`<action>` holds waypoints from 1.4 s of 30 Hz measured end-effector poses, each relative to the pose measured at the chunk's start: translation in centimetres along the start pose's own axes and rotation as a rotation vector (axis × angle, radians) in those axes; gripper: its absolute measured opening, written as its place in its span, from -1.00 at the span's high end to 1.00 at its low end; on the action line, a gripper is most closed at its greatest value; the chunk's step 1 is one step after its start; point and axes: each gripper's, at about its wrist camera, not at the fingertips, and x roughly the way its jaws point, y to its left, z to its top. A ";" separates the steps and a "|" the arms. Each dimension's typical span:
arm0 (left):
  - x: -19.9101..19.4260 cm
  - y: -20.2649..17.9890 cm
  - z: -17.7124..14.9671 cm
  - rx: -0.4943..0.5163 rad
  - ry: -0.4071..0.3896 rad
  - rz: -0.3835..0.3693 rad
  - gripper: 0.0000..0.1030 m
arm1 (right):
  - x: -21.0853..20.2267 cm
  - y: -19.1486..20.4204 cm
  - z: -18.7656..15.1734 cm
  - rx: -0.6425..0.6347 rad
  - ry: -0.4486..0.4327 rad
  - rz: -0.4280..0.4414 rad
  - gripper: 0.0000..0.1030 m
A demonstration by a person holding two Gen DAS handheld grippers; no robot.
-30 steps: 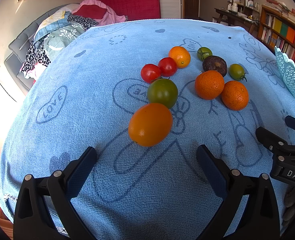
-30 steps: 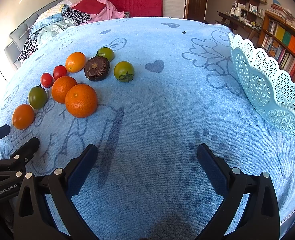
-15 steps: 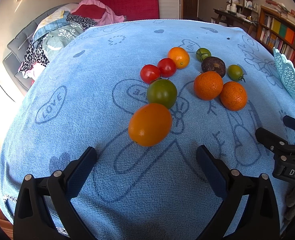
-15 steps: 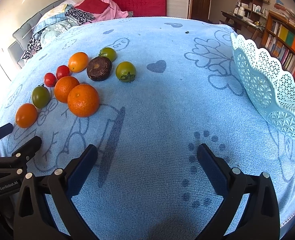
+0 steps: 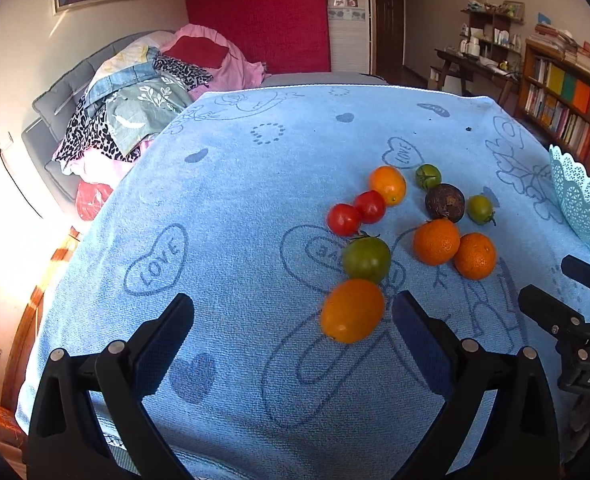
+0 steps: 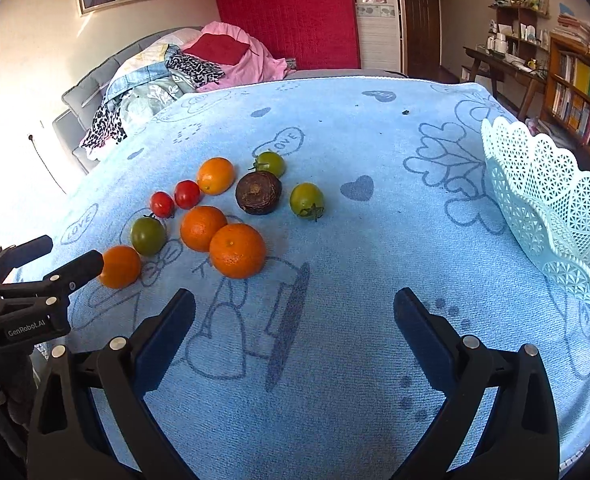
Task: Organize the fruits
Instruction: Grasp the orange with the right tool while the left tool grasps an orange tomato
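Several fruits lie in a loose cluster on the blue towel (image 5: 235, 208). Nearest my left gripper (image 5: 293, 328) is an orange tomato (image 5: 352, 310), just ahead of the right finger; both fingers stand wide apart, open and empty. Behind it sit a large green tomato (image 5: 366, 259), two red tomatoes (image 5: 343, 219), two oranges (image 5: 436, 241), a dark brown fruit (image 5: 444, 202) and small green tomatoes (image 5: 480, 209). My right gripper (image 6: 294, 322) is open and empty, with the nearest orange (image 6: 237, 250) ahead to its left. The pale blue lattice basket (image 6: 551, 208) stands at the right.
The towel-covered table drops off at its left and near edges. A sofa piled with clothes (image 5: 135, 112) lies beyond the far left. A bookshelf (image 5: 567, 104) and a desk (image 6: 503, 64) stand at the right behind the basket. Bare towel (image 6: 375, 240) stretches between fruits and basket.
Both views have tilted up and swung left, so the fruits sit further right in the left wrist view. The right gripper moved closer to the oranges. No fruit moved.
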 end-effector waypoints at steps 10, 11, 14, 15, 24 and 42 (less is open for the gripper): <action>0.6 1.2 0.2 -0.001 0.014 0.011 -0.91 | 3.6 2.7 1.2 -0.061 0.066 0.078 -0.28; 0.6 1.1 0.1 0.004 0.015 0.005 -0.91 | 4.1 2.8 1.3 -0.064 0.076 0.077 -0.20; 0.8 0.5 -0.1 0.026 0.016 -0.009 -0.91 | 5.5 2.8 1.6 -0.059 0.107 0.089 0.01; 0.9 0.3 -0.2 0.033 0.017 -0.015 -0.91 | 5.5 2.8 1.7 -0.059 0.104 0.088 0.02; 2.4 -1.4 -0.5 0.062 0.044 -0.058 -0.90 | 4.9 1.9 1.6 -0.045 0.096 0.074 0.23; 2.7 -1.6 -0.7 0.022 0.061 -0.200 0.26 | 1.4 -1.1 1.9 0.026 0.018 0.040 0.23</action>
